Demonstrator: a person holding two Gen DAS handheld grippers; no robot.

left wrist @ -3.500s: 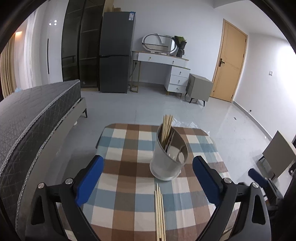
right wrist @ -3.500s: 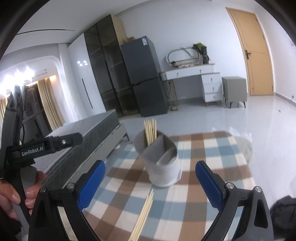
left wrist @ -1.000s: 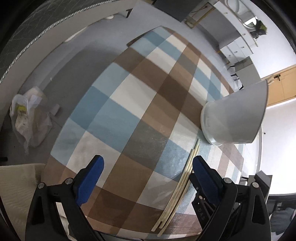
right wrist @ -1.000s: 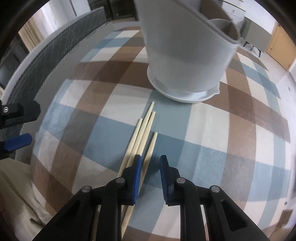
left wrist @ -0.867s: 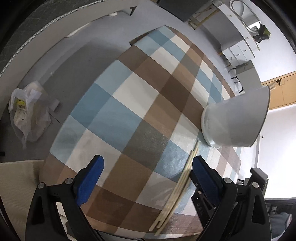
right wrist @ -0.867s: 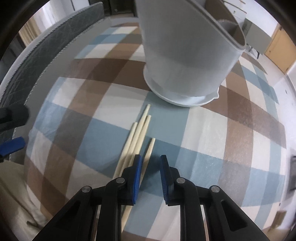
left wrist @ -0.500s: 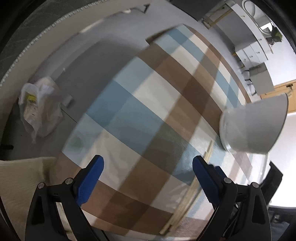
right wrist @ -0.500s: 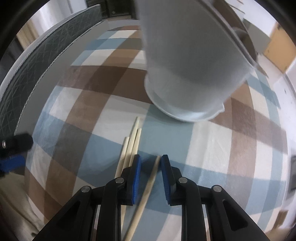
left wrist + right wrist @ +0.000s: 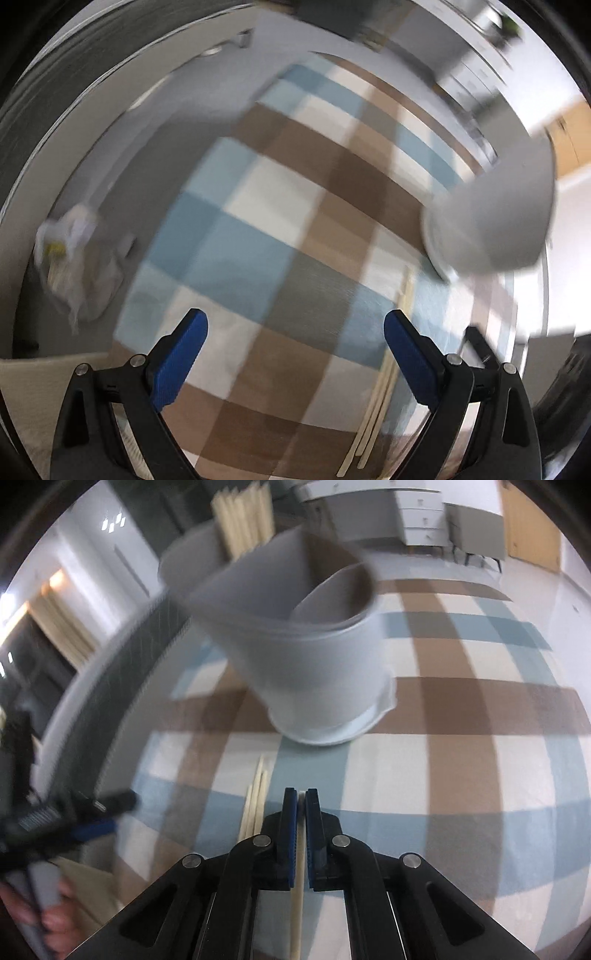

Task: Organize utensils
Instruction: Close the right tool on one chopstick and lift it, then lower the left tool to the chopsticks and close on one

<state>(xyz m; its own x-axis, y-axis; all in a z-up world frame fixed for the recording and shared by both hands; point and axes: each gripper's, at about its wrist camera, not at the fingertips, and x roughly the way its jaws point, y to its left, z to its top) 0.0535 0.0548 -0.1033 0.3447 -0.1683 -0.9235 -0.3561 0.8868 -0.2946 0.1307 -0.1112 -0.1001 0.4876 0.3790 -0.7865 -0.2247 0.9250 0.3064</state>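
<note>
The right gripper (image 9: 301, 805) pinches one pale wooden chopstick (image 9: 297, 904). Three more chopsticks (image 9: 255, 805) lie beside it, near the white plastic utensil holder (image 9: 314, 672). The left gripper (image 9: 295, 332) hangs spread wide.

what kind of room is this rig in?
Probably a home bedroom or studio flat: a mattress edge beside the checked-cloth table, a white drawer unit, curtains, and a wooden door.

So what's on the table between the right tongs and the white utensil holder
In the right wrist view, only bare checked tablecloth lies between the right tongs, shut on one chopstick, and the holder; the loose chopsticks lie just left.
</note>
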